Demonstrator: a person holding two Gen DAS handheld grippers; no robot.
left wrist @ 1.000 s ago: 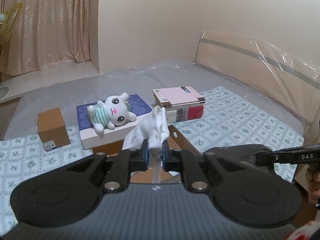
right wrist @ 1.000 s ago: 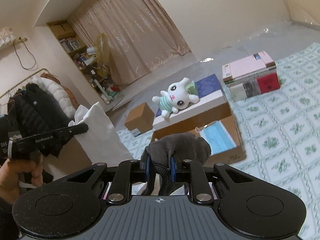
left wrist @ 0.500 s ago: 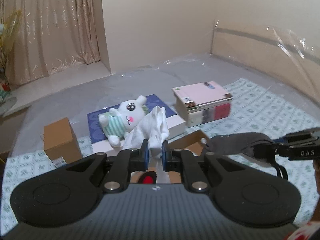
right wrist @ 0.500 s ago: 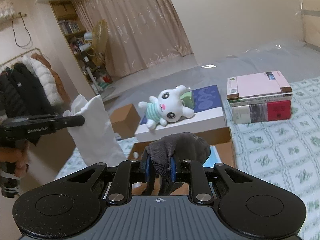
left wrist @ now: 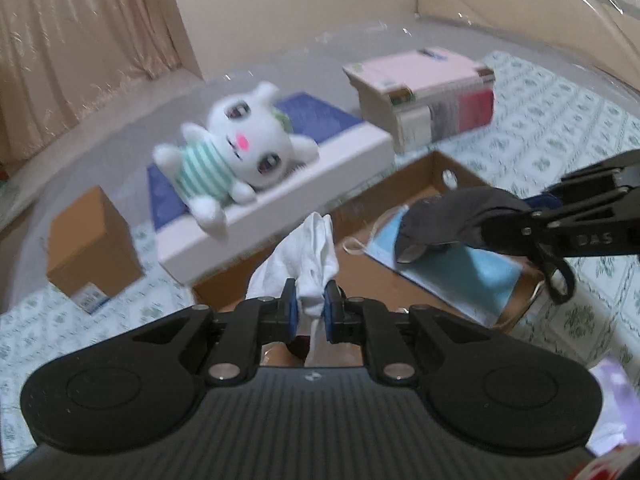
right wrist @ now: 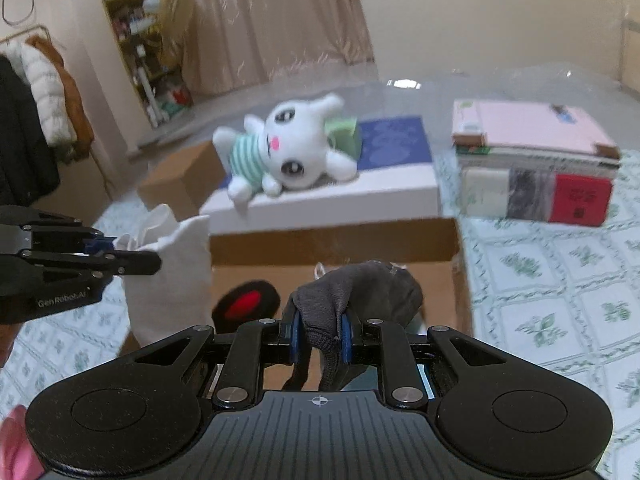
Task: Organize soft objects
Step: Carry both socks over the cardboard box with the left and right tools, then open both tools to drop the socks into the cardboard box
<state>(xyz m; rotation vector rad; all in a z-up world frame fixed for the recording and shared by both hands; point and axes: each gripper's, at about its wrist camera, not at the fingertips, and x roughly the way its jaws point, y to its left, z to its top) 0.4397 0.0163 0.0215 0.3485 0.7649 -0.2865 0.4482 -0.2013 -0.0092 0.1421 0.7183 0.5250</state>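
Bed: green-patterned sheet (right wrist: 560,280) under everything, curtain (right wrist: 280,20) behind, coats (right wrist: 36,92) hanging at the far left of my right view.
Open box: a cardboard box (left wrist: 452,168) sits in front of me on the sheet, with a blue face mask (left wrist: 468,276) lying flat inside.
My left gripper (left wrist: 311,312): pinched nearly closed on a white sock (left wrist: 308,256), which bunches up above the pads and hangs over the box's near left corner.
My right gripper (right wrist: 319,334): clamped on a dark grey sock (right wrist: 360,288), held above the box over the mask.
Red and black thing (right wrist: 246,300): inside the box below my left gripper; I cannot tell what it is.
Stuffed bunny (left wrist: 232,152): lying on a flat white and blue box (left wrist: 320,152) just behind the open box.
Books (left wrist: 424,92): stacked to the right of the bunny.
Small brown box (left wrist: 88,240): left, on the sheet.
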